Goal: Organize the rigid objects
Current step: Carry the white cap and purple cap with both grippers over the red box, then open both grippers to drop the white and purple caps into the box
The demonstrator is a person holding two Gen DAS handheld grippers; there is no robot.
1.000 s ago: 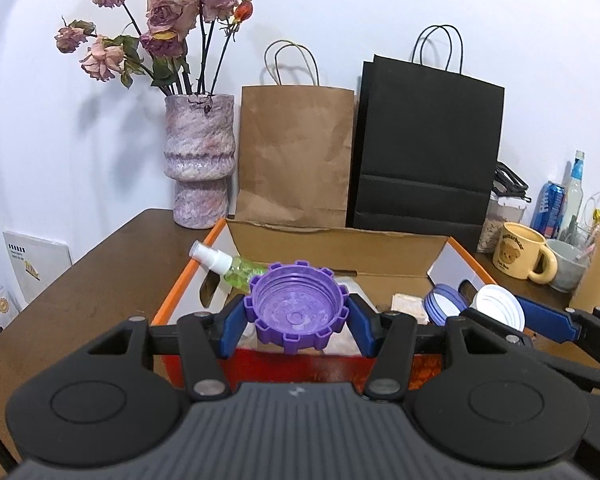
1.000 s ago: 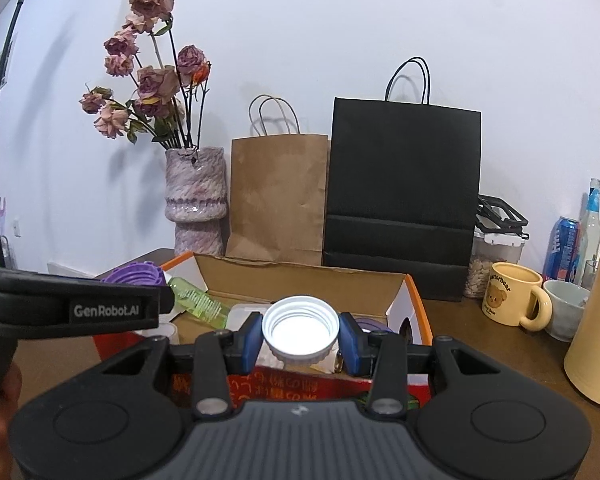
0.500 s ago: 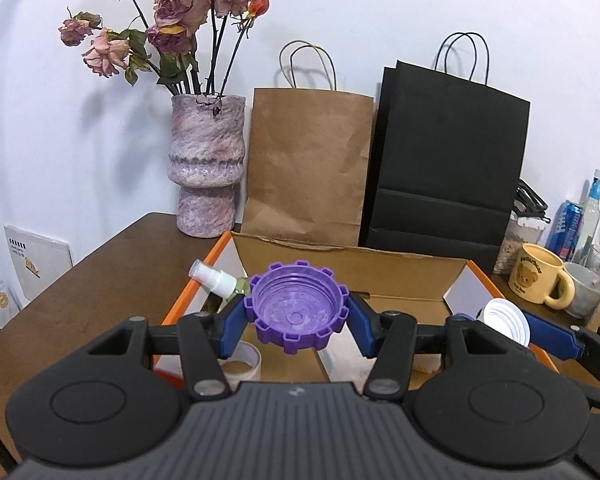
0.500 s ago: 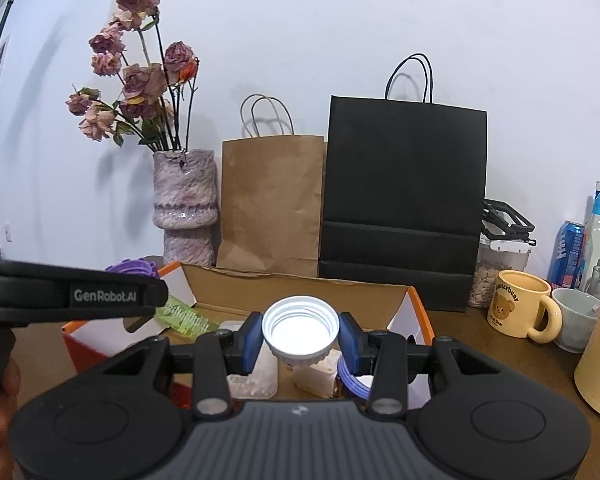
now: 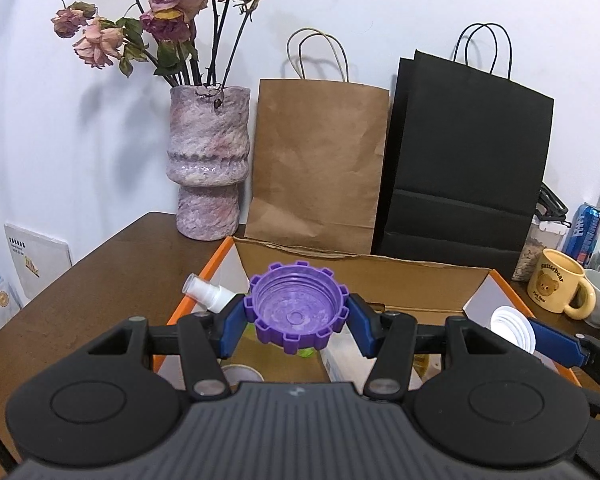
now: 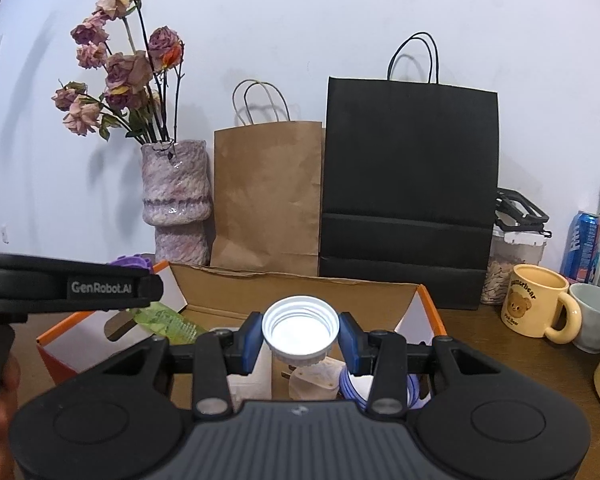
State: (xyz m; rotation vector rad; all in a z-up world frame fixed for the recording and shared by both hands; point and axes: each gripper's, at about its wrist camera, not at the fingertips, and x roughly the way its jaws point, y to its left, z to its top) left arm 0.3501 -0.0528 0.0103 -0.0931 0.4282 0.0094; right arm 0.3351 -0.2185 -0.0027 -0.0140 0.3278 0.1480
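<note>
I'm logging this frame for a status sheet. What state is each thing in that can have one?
left gripper: shut on purple cap
purple cap: held, hollow side facing camera
right gripper: shut on white cap
white cap: held, hollow side facing camera
cardboard box: open, flaps up
spray bottle: lying tilted in box
yellow mug: upright

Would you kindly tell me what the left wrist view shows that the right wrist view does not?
Only the left wrist view shows the spray bottle's white nozzle and the left gripper clamped on the purple cap. Only the right wrist view shows the right gripper squarely gripping the white cap. Both show the cardboard box, vase, paper bags and yellow mug.
</note>
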